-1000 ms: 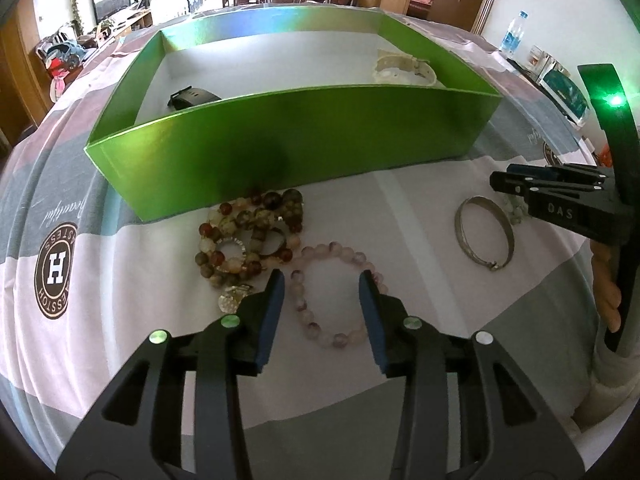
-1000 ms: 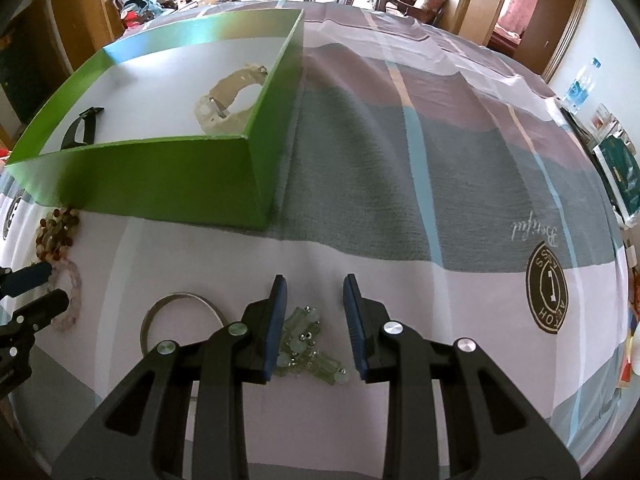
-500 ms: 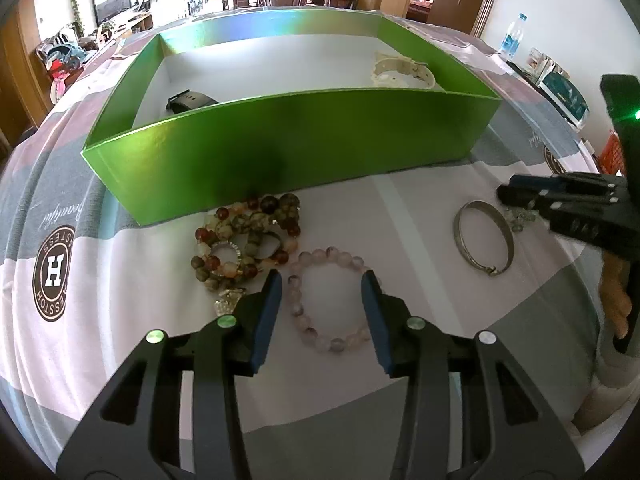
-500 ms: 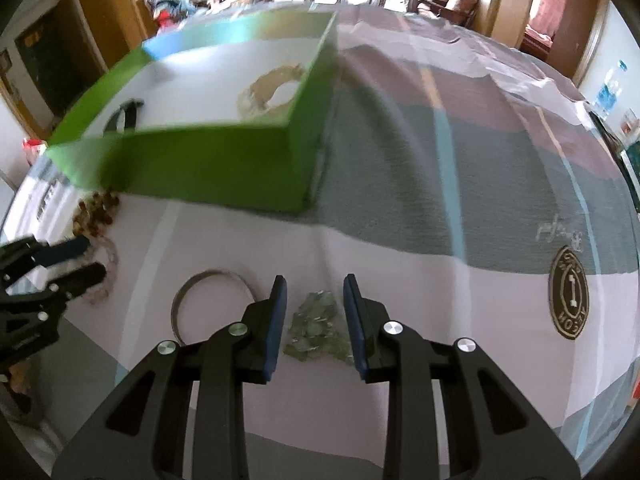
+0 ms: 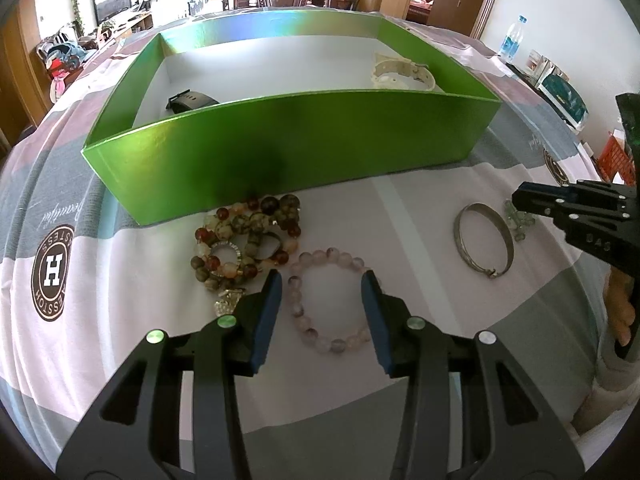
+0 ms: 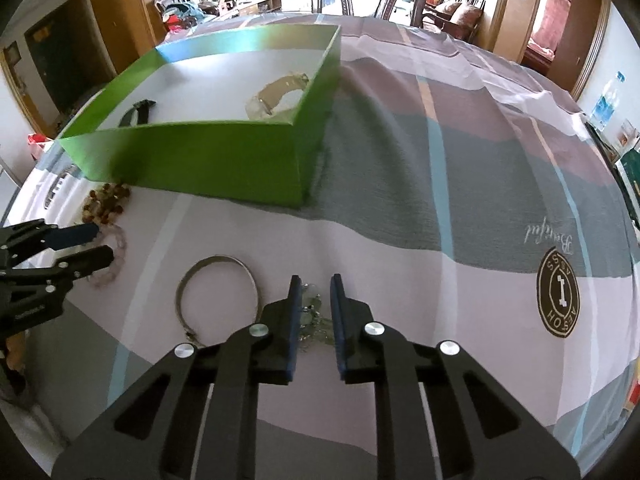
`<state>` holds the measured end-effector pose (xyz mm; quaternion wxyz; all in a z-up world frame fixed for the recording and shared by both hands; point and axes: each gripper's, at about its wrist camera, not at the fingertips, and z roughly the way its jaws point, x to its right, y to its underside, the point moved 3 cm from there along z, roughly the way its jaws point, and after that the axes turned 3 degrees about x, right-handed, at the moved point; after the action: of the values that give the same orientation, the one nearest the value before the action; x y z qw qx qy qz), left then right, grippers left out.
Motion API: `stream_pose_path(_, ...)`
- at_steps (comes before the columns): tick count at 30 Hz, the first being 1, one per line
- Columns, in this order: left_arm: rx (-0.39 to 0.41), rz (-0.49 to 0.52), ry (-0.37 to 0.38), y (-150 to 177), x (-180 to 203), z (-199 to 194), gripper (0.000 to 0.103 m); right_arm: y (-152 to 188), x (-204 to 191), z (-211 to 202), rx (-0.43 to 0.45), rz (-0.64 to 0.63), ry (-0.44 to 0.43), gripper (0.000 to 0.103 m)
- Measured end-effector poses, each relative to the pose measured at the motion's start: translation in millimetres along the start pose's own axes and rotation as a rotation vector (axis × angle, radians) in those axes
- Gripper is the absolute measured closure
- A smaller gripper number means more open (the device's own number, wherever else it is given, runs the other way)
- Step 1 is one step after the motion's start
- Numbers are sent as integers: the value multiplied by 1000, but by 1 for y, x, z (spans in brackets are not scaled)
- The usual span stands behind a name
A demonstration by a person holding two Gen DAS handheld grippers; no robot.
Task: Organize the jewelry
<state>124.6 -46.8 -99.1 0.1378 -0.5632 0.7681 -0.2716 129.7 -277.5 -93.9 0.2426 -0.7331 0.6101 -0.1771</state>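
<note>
Jaws of my right gripper [image 6: 314, 292] are closing around the pale green glass-bead cluster [image 6: 313, 317] near the tablecloth's [image 6: 460, 216] front edge. My left gripper [image 5: 321, 290] gapes, released, astride the pink stone-bead bracelet [image 5: 329, 300].

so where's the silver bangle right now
The silver bangle lies flat on the cloth in front of the green box, between the pink bracelet and the right gripper.

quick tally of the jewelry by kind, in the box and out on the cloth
Watches in the green box: 2, a black watch and a cream watch
Bead bracelets: at least 2, a pink bead bracelet and a brown bead pile I cannot separate
Metal bangle: 1
Pale green bead piece: 1
Total: at least 6
</note>
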Motion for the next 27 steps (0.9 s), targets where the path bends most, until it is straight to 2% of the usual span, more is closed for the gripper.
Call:
stream_pose_path(3, 1, 2, -1, 0, 0, 0, 62, 1, -3, -5, 1, -17, -19, 87)
stream_pose_path(8, 5, 3, 0, 0, 1, 0, 62, 7, -2, 8, -43, -20, 10, 87)
stream_pose_path(12, 8, -1, 6, -1, 1, 0, 62, 7, -5, 9, -34, -27, 11, 87)
stream_pose_path(13, 10, -5, 2, -1, -1, 0, 73, 7, -6, 9, -30, -32, 17, 88)
stream_pose_path(14, 10, -11, -7, -1, -2, 0, 89, 7, -6, 9, -27, -34, 24, 93)
stream_pose_path(15, 8, -20, -11, -1, -5, 0, 93, 8, -6, 8, -24, -35, 33, 93)
stream_pose_path(27, 96, -28, 23, -11, -7, -31, 95, -6, 8, -20, 60, 66, 1, 94)
